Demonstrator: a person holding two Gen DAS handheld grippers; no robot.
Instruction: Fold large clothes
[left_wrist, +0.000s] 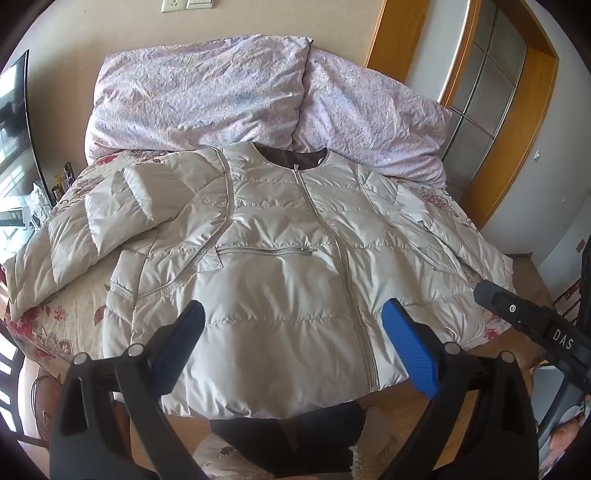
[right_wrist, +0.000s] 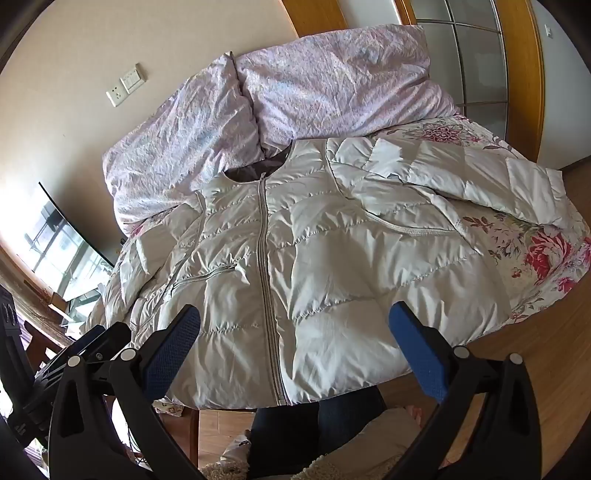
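Observation:
A cream quilted puffer jacket (left_wrist: 280, 266) lies front up and zipped on a floral-covered table, collar far, hem toward me. It also shows in the right wrist view (right_wrist: 332, 258). Its left sleeve (left_wrist: 92, 229) is bent across the table's left side; its right sleeve (right_wrist: 480, 181) stretches to the right. My left gripper (left_wrist: 295, 332) hovers open and empty above the hem, blue pads (left_wrist: 410, 354) wide apart. My right gripper (right_wrist: 295, 339) is also open and empty above the hem. Part of the right gripper's black body (left_wrist: 535, 321) shows at the right edge of the left wrist view.
A crumpled pink duvet (left_wrist: 229, 92) is piled behind the jacket against the wall. The floral tablecloth (right_wrist: 543, 254) shows at the right. A wooden door frame (left_wrist: 517, 122) stands at the right, a TV screen (left_wrist: 14, 147) at the left. The person's legs (right_wrist: 295, 435) are below the table edge.

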